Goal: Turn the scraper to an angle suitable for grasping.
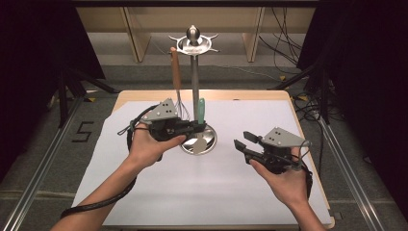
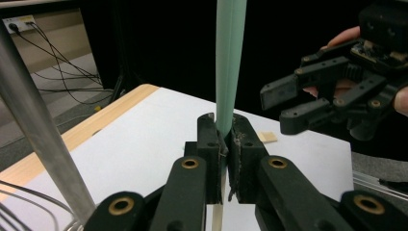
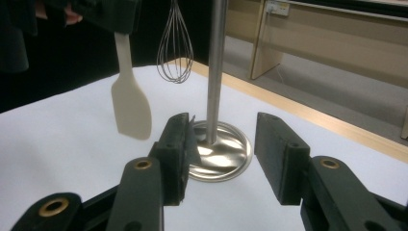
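A spatula (image 1: 200,111) with a mint-green handle and a cream blade hangs upright beside the steel utensil stand (image 1: 194,82), over its round base. My left gripper (image 1: 197,127) is shut on the handle's lower end; in the left gripper view the pads pinch the spatula (image 2: 230,62) at the left gripper (image 2: 226,144). The blade (image 3: 131,108) hangs clear of the table. A wire whisk (image 1: 176,77) with a wooden handle hangs from a top hook. My right gripper (image 1: 242,139) stands open and holds nothing, to the right of the base, and the right gripper (image 3: 221,144) points at the stand's pole (image 3: 216,62).
A white sheet (image 1: 192,192) covers the wooden table, whose bare edge shows at the back and right. A small tan chip (image 2: 268,137) lies on the sheet. Cables and wooden furniture legs stand on the floor behind the table.
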